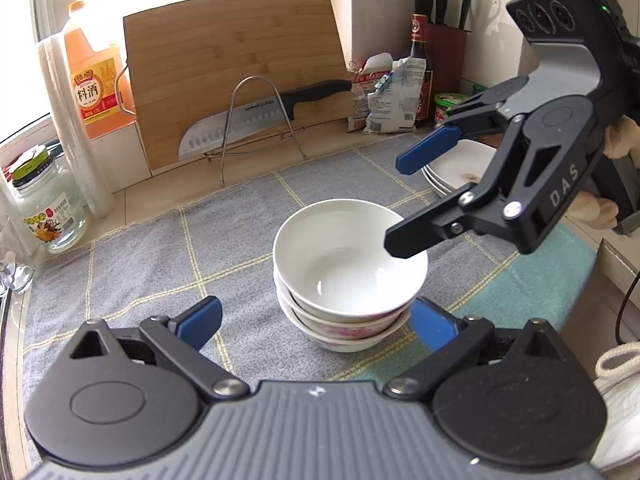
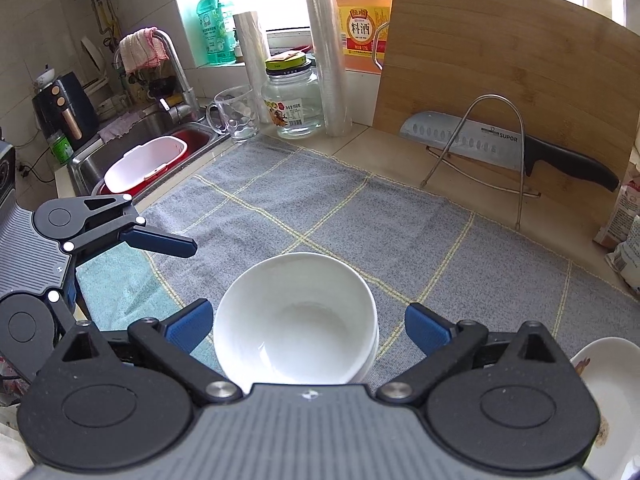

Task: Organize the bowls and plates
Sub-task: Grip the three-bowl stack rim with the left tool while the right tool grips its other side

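A stack of three white bowls point(image 1: 348, 264) stands on a grey checked cloth point(image 1: 160, 248); the lower ones carry a pink flower pattern. My left gripper point(image 1: 316, 322) is open just in front of the stack, pads apart from it. My right gripper point(image 1: 400, 204) comes in from the right, open, its lower finger over the top bowl's rim. In the right wrist view the top bowl point(image 2: 296, 320) lies between the open right gripper's point(image 2: 308, 326) pads with a gap on each side. A stack of white plates point(image 1: 460, 168) sits at the right, behind the right gripper.
A bamboo cutting board point(image 1: 236, 72) leans on the wall behind a wire rack point(image 1: 260, 120) holding a large knife. Bottles, a glass jar point(image 1: 44, 204) and food bags line the counter's back. A sink point(image 2: 140, 152) with a white tub lies to the left.
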Tool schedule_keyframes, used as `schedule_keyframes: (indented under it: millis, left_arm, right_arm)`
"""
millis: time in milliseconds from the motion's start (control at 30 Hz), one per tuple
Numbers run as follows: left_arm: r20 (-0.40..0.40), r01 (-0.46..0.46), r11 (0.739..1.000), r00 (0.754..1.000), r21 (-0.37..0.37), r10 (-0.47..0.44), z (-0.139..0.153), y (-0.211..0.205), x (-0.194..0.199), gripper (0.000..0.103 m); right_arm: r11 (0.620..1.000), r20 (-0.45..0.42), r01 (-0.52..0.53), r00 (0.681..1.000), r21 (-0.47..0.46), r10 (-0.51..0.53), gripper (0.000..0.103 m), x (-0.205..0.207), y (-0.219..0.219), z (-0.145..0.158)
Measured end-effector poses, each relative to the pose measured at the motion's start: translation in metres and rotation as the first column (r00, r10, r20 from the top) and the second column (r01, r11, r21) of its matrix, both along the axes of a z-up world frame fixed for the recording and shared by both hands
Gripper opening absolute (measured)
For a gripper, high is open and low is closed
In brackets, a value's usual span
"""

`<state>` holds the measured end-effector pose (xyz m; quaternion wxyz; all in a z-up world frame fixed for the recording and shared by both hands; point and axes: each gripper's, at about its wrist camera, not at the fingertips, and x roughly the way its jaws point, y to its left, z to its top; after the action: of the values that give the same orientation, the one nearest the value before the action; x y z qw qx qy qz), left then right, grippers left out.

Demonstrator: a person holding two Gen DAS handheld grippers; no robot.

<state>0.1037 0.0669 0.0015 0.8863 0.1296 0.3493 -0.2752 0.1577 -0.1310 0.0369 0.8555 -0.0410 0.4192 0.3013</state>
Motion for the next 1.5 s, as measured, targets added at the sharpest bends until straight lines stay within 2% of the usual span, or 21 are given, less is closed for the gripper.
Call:
schedule_keyframes:
  millis: [133,267,400,500,633,800,900,1100,1400,1500]
  left_arm:
    - [-0.008,-0.049,0.998,0.999,0.041,0.049,-0.008,-0.002,-0.007,0.101]
    - [-0.052,-0.094,0.993,0.994,0.071,0.098,-0.029,-0.004,-0.009,0.101]
    - [-0.105,-0.109,0.988,0.987,0.112,0.121,-0.052,-0.008,-0.005,0.101]
    - [-0.138,-0.100,0.986,0.983,0.131,0.118,-0.066,-0.009,0.002,0.101]
    - [-0.165,-0.079,0.988,0.981,0.134,0.101,-0.077,-0.010,0.012,0.101]
    - [-0.174,0.012,0.992,0.985,0.126,0.010,-0.085,-0.012,0.024,0.101]
    - [-0.196,0.053,0.994,0.980,0.093,-0.034,-0.090,-0.009,0.033,0.102]
    - [-0.163,0.174,0.982,0.973,0.075,-0.161,-0.093,-0.007,0.040,0.103]
    - [-0.163,0.311,0.947,0.941,0.078,-0.296,-0.092,-0.011,0.055,0.103]
    - [-0.127,0.373,0.923,0.924,0.098,-0.360,-0.088,-0.012,0.056,0.102]
  right_arm:
    - [0.998,0.076,-0.054,0.996,-0.032,0.056,0.103,-0.020,-0.014,0.002]
    - [0.994,0.090,-0.092,0.991,-0.052,0.096,0.103,-0.033,-0.027,-0.007]
    - [0.989,0.073,-0.086,0.993,-0.120,0.095,0.103,-0.040,-0.029,-0.033]
    - [0.983,0.026,-0.081,0.996,-0.163,0.087,0.103,-0.040,-0.027,-0.057]
    - [0.979,-0.017,-0.064,0.998,-0.195,0.062,0.103,-0.037,-0.020,-0.083]
    - [0.978,-0.053,-0.023,0.999,-0.208,0.012,0.103,-0.030,-0.013,-0.102]
    - [0.972,-0.060,-0.028,0.998,-0.235,0.014,0.103,-0.029,-0.008,-0.109]
    - [0.975,-0.047,-0.016,0.999,-0.222,0.005,0.103,-0.029,-0.006,-0.112]
    - [0.973,-0.053,0.007,0.998,-0.230,-0.020,0.103,-0.024,-0.002,-0.110]
    - [0.968,-0.046,0.002,0.999,-0.250,-0.014,0.103,-0.022,0.003,-0.109]
